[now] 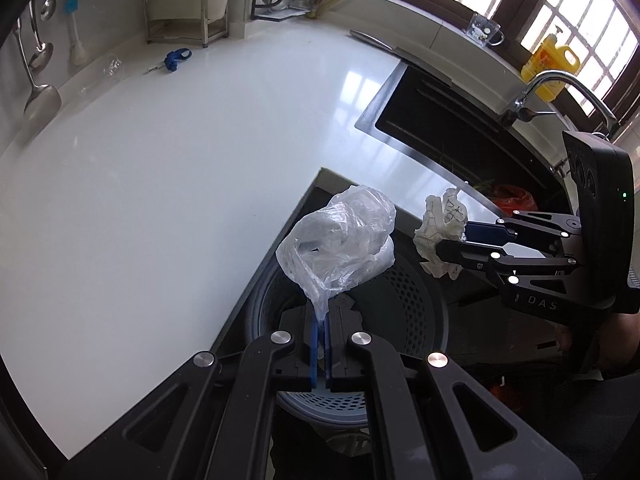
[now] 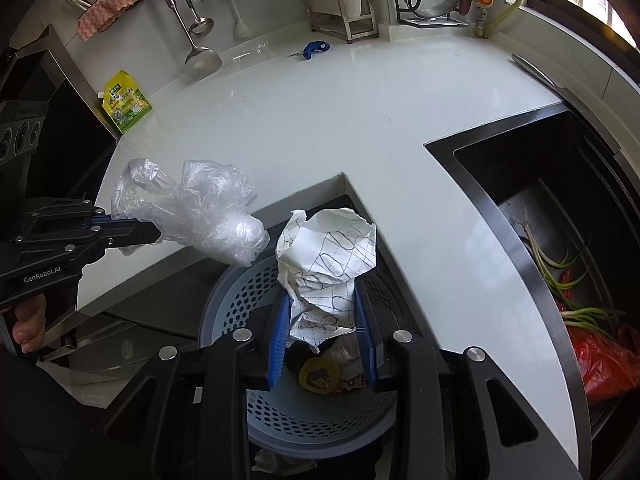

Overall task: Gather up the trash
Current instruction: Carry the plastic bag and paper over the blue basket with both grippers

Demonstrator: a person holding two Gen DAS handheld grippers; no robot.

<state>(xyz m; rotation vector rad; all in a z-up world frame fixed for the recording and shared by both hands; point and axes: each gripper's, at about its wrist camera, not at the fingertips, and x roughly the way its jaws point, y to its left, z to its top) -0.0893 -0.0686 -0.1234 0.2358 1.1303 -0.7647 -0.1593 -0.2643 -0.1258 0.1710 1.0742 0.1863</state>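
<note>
My left gripper (image 1: 320, 322) is shut on a crumpled clear plastic bag (image 1: 340, 240) and holds it above a perforated grey-blue bin (image 1: 416, 292). The same bag (image 2: 200, 208) and left gripper (image 2: 154, 236) show at the left of the right wrist view. My right gripper (image 2: 322, 304) is shut on a crumpled white paper ball with pen scribbles (image 2: 328, 264), held over the bin (image 2: 240, 304), which has some trash inside. In the left wrist view the paper ball (image 1: 442, 232) sits at the right gripper's tips (image 1: 444, 240), right of the bag.
A white counter (image 1: 180, 160) wraps around the bin's cut-out. A black sink (image 2: 560, 220) at the right holds green onions and a red bag (image 2: 600, 360). A blue object (image 2: 314, 49), a clear wrapper (image 2: 256, 51) and a green-yellow pouch (image 2: 126, 102) lie on the counter. Ladles and racks line the back wall.
</note>
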